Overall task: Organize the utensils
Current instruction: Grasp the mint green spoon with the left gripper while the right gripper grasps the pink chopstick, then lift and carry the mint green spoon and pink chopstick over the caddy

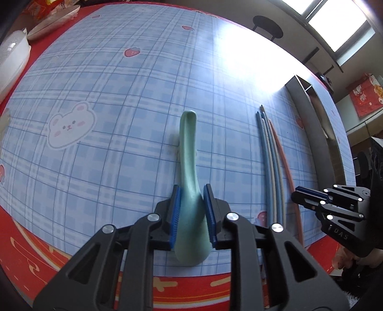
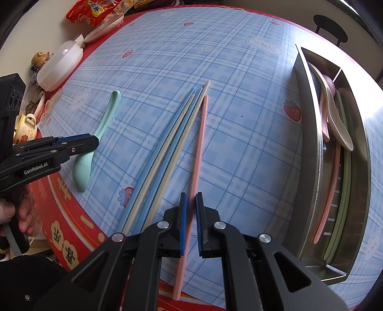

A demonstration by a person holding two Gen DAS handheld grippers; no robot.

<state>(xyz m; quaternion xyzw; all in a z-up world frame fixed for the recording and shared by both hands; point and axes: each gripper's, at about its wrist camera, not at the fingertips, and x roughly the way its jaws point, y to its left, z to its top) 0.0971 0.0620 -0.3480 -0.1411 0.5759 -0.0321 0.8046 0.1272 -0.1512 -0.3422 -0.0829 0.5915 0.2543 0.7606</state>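
left tool (image 1: 191, 210): parted, straddling mint spoon (image 1: 189, 167) | right tool (image 2: 190, 222): parted, straddling pink chopstick (image 2: 197, 155)

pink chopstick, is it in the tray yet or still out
Out: the pink chopstick lies flat on the mat, between the right gripper's open jaws, apart from the tray.

Bright daylight is coming thru the window (image 1: 335, 21) at top right, glaring off the blue plaid tablecloth (image 1: 134, 95). A round black stool (image 1: 267, 25) is standing by the wall; red poster (image 1: 365, 95) is hanging w/ cartoon figures.
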